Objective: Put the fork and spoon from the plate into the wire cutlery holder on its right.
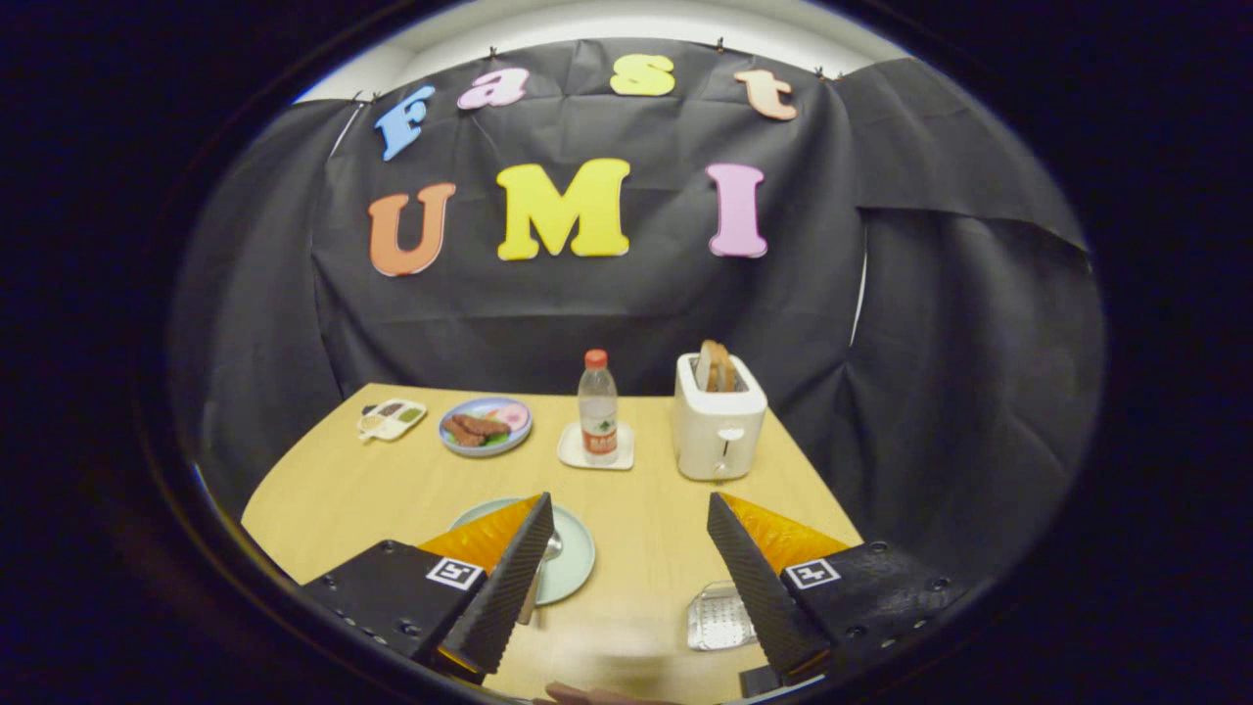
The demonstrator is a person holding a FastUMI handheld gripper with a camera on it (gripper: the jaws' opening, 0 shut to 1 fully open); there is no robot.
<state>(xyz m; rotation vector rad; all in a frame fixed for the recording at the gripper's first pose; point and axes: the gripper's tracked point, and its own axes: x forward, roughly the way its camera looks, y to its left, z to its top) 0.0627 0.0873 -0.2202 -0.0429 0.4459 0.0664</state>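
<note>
Gripper view, hand-held gripper (626, 519) spread open above table (392, 490), plate (573, 558) beside left finger, wire cutlery holder (719, 617) right of plate.

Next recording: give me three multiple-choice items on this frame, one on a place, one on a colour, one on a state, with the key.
1. Where does the water bottle stand?
A. on a white coaster left of the toaster
B. on the plate by the gripper
C. in the wire holder

2. What colour is the bottle's cap?
A. blue
B. red
C. green

3. How is the gripper?
A. shut on a fork
B. shut on the bottle
C. open, holding nothing

Key: 1 A, the bottle sits on the coaster beside the toaster. 2 B, the cap is red. 3 C, the jaws stand wide apart over bare table, with the plate at one finger and the wire holder at the other.
</note>
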